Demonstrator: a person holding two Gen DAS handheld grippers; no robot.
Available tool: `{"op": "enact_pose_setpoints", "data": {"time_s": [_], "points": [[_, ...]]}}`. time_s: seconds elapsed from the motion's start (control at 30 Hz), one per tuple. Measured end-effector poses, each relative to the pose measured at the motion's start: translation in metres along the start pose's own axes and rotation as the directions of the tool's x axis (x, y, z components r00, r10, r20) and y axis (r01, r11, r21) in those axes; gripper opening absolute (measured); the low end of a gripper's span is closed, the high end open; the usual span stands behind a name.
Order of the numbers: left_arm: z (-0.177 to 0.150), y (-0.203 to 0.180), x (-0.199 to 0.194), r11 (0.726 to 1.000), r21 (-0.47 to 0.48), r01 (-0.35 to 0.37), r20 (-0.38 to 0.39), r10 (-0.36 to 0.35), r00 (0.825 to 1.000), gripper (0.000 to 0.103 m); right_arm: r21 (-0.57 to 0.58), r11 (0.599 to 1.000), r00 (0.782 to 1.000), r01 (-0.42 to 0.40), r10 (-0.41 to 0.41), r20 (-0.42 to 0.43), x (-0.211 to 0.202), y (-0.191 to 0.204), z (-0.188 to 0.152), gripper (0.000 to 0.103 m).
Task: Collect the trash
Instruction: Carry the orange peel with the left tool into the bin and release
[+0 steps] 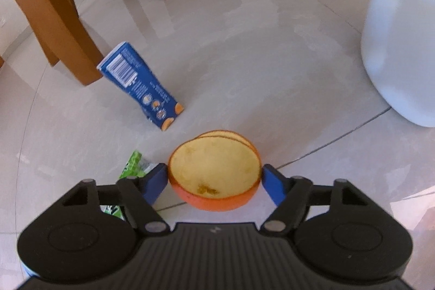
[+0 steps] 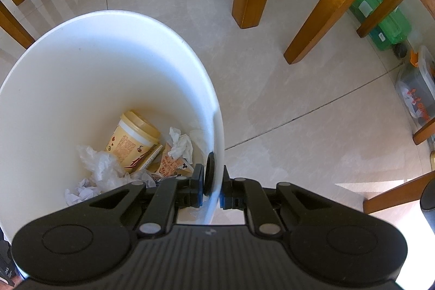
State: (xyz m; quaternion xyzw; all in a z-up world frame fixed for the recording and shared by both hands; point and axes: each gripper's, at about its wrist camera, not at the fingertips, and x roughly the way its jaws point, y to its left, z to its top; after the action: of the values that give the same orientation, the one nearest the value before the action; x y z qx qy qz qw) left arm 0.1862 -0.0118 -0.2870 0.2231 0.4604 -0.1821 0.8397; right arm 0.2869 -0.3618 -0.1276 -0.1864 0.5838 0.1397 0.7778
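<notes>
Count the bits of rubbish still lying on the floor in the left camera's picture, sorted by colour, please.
Orange: 1, the orange peel, between the left gripper fingers.
Blue: 1, the blue carton.
Green: 1, the green wrapper, partly hidden behind the gripper.
Total: 3

My left gripper [image 1: 214,175] and right gripper [image 2: 211,188] look alike: matte black ribbed bodies, two round domed housings, silver pivot pins on angled links, blue fingers [image 1: 156,182], a small pale mark at centre.
</notes>
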Motion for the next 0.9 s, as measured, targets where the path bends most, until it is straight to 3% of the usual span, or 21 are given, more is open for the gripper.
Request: {"op": "enact_pose_setpoints", "data": {"time_s": [0.13, 0.4, 0.77, 0.9], "points": [[0.005, 0.005, -0.009, 0.999, -0.023, 0.029, 0.002, -0.029, 1.0, 0.061, -0.001, 1.0, 1.0, 0.0, 0.0, 0.0, 0.0, 0.0, 0.001, 0.013], [0.033, 0.01, -0.048, 0.993, -0.025, 0.113, -0.014, -0.114, 0.993, 0.06, 0.002, 1.0, 1.0, -0.005, 0.005, -0.001, 0.001, 0.0, 0.001, 0.013], [0.127, -0.018, -0.162, 0.95, 0.123, 0.286, -0.059, -0.281, 0.958, 0.06, 0.022, 1.0, 1.0, -0.021, 0.022, -0.006, 0.002, -0.003, 0.001, 0.012], [0.163, -0.037, -0.205, 0.925, 0.169, 0.34, -0.001, -0.345, 0.939, 0.061, 0.021, 1.0, 1.0, -0.019, 0.019, -0.005, 0.002, -0.002, -0.001, 0.012]]}}
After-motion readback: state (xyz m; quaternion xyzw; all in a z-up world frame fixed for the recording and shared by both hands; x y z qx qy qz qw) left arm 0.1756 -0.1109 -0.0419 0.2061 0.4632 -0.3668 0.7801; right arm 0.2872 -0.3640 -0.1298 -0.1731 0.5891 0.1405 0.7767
